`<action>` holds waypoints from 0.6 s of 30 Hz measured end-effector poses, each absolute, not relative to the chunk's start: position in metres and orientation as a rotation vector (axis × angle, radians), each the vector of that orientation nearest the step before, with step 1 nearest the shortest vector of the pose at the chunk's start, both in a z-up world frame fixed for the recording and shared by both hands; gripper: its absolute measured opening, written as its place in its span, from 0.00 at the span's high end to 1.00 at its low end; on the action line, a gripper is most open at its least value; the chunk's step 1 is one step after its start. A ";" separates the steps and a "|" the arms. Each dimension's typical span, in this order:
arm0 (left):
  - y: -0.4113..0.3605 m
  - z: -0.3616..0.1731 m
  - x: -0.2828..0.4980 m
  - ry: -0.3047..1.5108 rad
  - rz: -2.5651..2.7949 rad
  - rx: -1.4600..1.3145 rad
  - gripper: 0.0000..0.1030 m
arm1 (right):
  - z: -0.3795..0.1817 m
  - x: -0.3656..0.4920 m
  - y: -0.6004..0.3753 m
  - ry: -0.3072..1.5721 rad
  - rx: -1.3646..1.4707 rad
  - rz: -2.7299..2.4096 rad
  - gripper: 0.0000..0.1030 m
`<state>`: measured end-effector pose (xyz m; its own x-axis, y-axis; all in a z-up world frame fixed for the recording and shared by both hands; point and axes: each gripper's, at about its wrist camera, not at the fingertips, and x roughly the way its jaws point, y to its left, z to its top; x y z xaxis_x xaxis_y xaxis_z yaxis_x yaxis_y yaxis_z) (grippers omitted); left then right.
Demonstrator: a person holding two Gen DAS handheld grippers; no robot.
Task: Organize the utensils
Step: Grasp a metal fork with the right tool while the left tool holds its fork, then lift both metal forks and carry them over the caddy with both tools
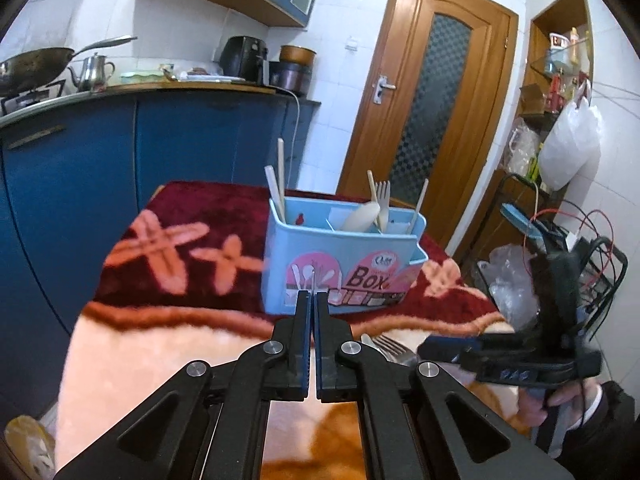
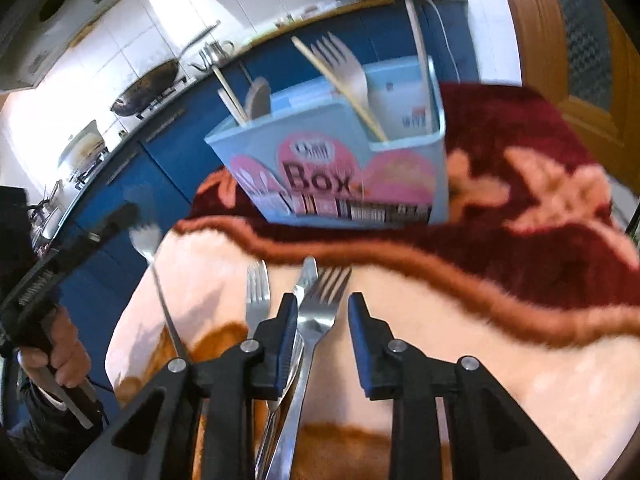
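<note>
The step in hand appears to be picking a utensil from the loose pile. The right gripper (image 2: 322, 312) stands spread over the plush red-and-cream blanket (image 2: 460, 320), its jaws astride the upper stem of a stainless steel fork (image 2: 316, 316) and not yet pressed on it; a steel knife (image 2: 307, 276) lies just beside that fork, touching or crossing it, and a second steel fork (image 2: 257, 296) lies to the left; the next move likely calls for closing on one stem alone, then lifting it toward the box. The left gripper (image 1: 312, 300) is pressed together, pinching what looks like a thin metal utensil (image 2: 160, 280), seen blurred from the right wrist. The light blue plastic utensil box (image 1: 340, 264) stands upright on the blanket, beyond the pile; its compartments hold pale wooden chopsticks (image 1: 280, 176), a cream spoon (image 1: 362, 216) and a cream fork (image 1: 383, 200).
</note>
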<state>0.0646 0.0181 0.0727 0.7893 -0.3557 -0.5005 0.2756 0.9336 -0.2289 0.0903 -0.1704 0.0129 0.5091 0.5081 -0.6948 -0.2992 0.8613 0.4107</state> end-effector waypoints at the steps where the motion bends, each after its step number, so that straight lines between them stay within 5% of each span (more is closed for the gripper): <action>1: 0.020 0.077 0.064 0.557 -0.334 -0.145 0.99 | 0.007 0.094 -0.169 0.942 0.269 0.499 0.72; 7: 0.030 0.097 0.065 0.509 -0.290 -0.140 0.99 | -0.007 0.108 -0.163 1.015 0.377 0.555 0.68; 9: 0.034 0.105 0.070 0.493 -0.272 -0.127 0.99 | -0.006 0.107 -0.164 1.006 0.389 0.555 0.88; 18: 0.037 0.147 0.081 0.381 -0.216 -0.083 0.99 | 0.011 0.083 -0.167 0.900 0.404 0.597 0.94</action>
